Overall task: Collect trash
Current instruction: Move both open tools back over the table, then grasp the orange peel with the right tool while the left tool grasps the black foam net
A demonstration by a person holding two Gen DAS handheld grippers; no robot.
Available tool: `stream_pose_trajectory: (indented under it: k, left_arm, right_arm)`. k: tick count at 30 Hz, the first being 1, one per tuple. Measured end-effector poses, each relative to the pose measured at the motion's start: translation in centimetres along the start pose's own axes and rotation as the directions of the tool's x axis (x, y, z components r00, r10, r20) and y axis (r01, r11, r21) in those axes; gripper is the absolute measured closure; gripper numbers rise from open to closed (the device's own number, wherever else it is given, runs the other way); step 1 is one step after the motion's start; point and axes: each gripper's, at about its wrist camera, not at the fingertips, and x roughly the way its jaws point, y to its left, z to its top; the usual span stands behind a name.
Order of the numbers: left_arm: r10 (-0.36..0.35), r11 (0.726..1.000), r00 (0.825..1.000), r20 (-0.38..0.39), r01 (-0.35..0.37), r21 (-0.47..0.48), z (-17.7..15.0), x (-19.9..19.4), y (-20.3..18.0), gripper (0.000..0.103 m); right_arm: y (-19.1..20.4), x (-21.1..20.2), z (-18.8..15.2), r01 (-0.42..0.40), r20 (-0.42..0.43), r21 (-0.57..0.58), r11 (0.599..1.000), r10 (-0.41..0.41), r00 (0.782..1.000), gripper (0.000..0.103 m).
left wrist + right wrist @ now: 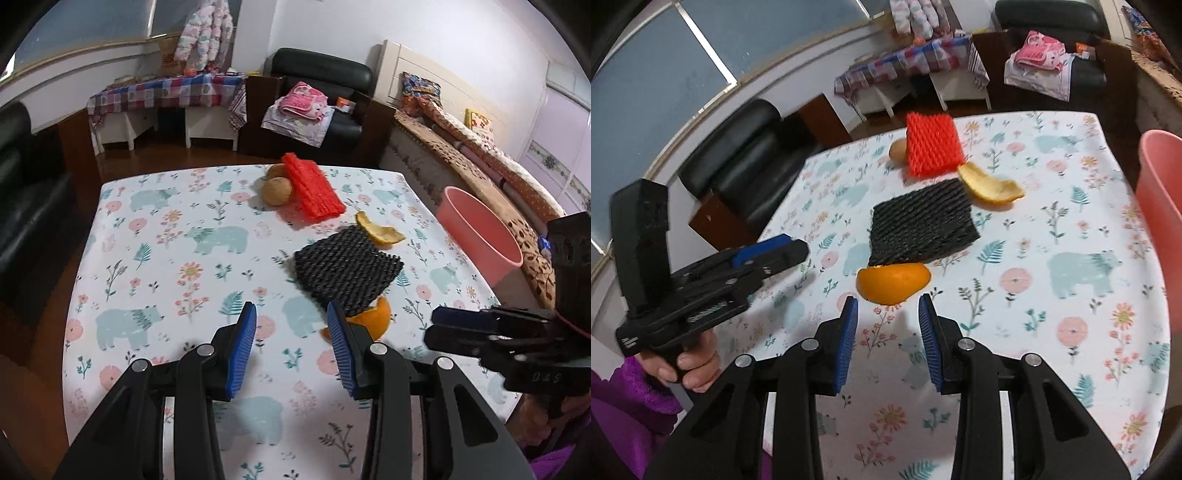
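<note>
On the flowered tablecloth lie a black foam net (347, 269) (919, 225), an orange peel (373, 317) (894, 282) partly under its near edge, a yellow peel (380, 230) (991, 186) beyond it, and a red foam net (314, 188) (934, 144) leaning on two brown round fruits (277, 190). My left gripper (291, 347) is open and empty, hovering left of the orange peel. My right gripper (888, 343) is open and empty, just short of the orange peel; it also shows in the left wrist view (439, 326).
A pink plastic bin (480, 236) (1160, 206) stands beside the table's right edge. Black armchairs, a bed and a checked side table surround the table (147, 258). My left gripper also shows in the right wrist view (775, 251).
</note>
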Motion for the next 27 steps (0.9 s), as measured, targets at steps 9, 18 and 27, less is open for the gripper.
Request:
stream_pose_trajectory:
  k: [9, 18, 27]
  left_arm:
    - [-0.009, 0.998, 1.000, 0.014, 0.010, -0.058, -0.5, -1.5, 2.2, 0.064]
    - [0.000, 0.995, 0.999, 0.043, 0.004, -0.096, -1.6, -3.5, 2.6, 0.064]
    - [0.005, 0.997, 0.999, 0.049, -0.002, -0.079, -1.5, -3.6, 1.2, 0.064]
  right_arm:
    - [2.8, 2.4, 1.9, 0.044, 0.020, -0.109, 0.993, -0.043, 0.999, 0.053]
    - [1.0, 4.2, 2.1, 0.012, -0.038, -0.112, 0.994, -0.017, 0.999, 0.053]
    - [1.8, 2.8, -0.9, -0.027, -0.092, -0.146, 0.989, 0.013, 0.996, 0.053]
